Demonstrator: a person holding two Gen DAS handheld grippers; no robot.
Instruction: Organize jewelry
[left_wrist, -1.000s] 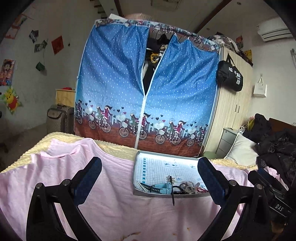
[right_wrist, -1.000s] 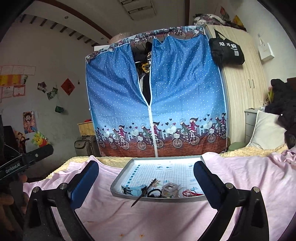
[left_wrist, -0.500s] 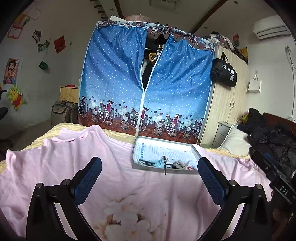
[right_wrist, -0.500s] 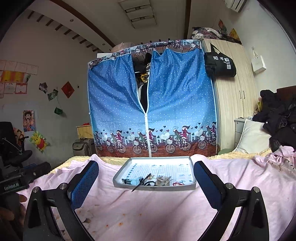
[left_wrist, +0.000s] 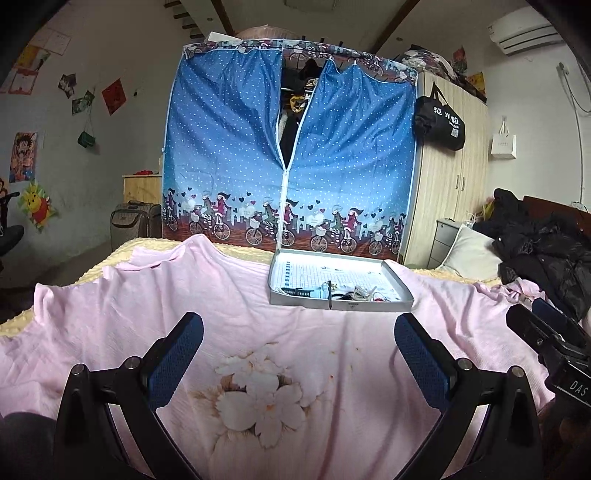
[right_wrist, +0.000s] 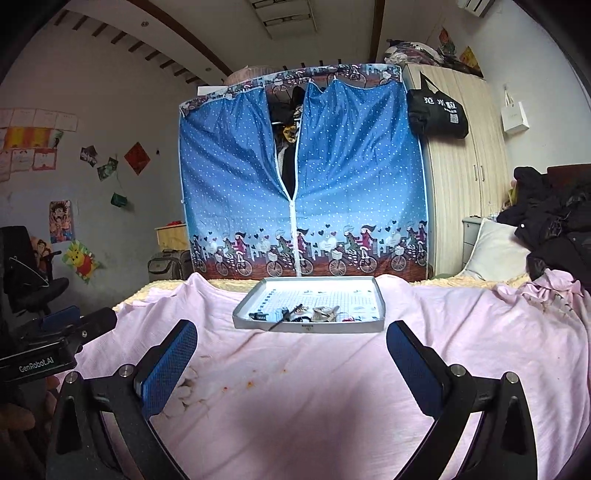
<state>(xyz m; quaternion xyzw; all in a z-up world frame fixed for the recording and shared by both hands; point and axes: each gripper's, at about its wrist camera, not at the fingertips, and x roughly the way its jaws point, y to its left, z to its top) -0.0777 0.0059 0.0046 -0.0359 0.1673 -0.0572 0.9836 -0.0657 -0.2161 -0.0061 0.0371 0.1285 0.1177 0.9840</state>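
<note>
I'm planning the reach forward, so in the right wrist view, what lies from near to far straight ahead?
Right gripper, open → pink sheet → grey tray with jewelry near its front edge → blue fabric wardrobe.

The jewelry (left_wrist: 334, 291) in the tray (left_wrist: 340, 304) is looking too small to identify; the bed (right_wrist: 295, 387) is running past the frame edges.

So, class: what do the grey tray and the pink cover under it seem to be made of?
Grey tray: probably thin cardboard or plastic, matte, with sharp folded-looking walls and a printed grid floor.
Pink cover: soft woven fabric, matte, wrinkled, with a printed flower.
</note>
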